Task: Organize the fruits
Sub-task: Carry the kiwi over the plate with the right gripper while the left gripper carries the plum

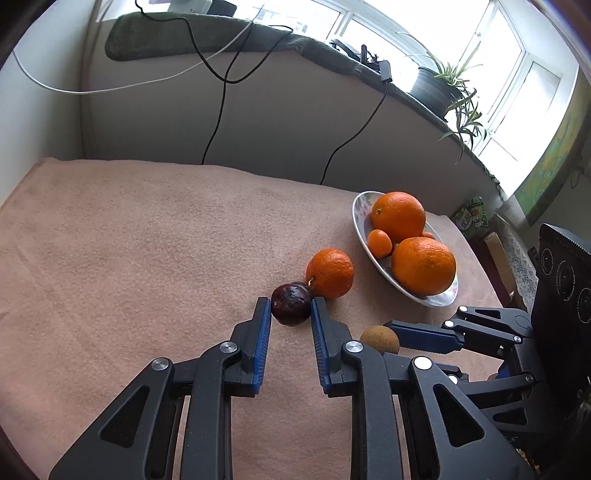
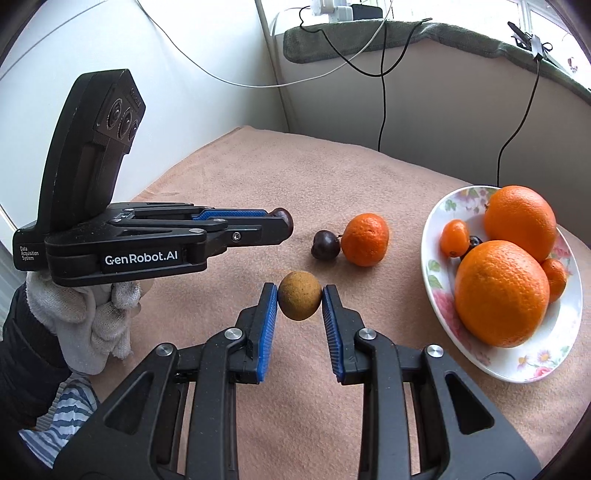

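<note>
Dark plum, glossy, pinched in left hand-held gripper.

Glossy, flower-printed ceramic plate; dimpled orange rind; matt brown fruit; fuzzy pink blanket; white knit glove.

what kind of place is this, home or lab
Most likely a home room: a potted plant on a cloth-draped windowsill, a flowered plate of oranges, and a blanket-covered table.

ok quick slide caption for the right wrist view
Right gripper pinches a brown fruit beside the fruit plate.
</note>
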A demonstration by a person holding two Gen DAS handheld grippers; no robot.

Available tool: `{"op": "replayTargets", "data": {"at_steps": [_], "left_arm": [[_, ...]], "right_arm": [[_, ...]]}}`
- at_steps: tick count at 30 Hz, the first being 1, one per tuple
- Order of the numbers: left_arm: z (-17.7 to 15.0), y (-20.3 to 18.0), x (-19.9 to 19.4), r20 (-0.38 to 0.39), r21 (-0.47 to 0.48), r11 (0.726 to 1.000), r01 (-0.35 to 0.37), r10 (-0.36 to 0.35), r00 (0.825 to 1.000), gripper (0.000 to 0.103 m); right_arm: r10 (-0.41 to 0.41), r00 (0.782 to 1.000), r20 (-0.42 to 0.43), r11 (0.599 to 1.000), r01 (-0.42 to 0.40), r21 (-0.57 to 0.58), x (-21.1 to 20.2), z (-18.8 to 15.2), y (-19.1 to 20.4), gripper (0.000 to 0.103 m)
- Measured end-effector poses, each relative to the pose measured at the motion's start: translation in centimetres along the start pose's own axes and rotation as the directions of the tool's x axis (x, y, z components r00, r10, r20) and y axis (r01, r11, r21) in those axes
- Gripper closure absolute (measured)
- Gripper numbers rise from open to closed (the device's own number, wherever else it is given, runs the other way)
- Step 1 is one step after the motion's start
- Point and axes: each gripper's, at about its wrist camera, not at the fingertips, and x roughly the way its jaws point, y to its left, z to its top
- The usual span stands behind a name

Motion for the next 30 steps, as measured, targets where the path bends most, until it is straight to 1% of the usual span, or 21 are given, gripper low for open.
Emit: {"op": "replayTargets", "data": {"at_steps": [7,16,30], "left_arm": [[0.6,-1.3,-0.1,0.018,0.014,1.000,0.010,-0.010,1.000,0.083],[1.3,-3.1,0.2,0.028,0.037,0.999,0.031,-0.032,0.999,0.083],[2.9,-5.4,2.3,0.016,0.065,0.996,0.059,-0.061,0.998,0.083]], "right_arm": [[-0.045,0.998,0.049,0.999,0.043,0.032,-3.1,-0.7,-1.8,0.077],[-0.113,0.990,0.081,0.991,0.106,0.085,-6.3,-1.7,-5.1,0.077],[-0.209,0.973,0.099,0.967,0.191,0.167,-9.0,-2.8,-10.2,0.077]]}}
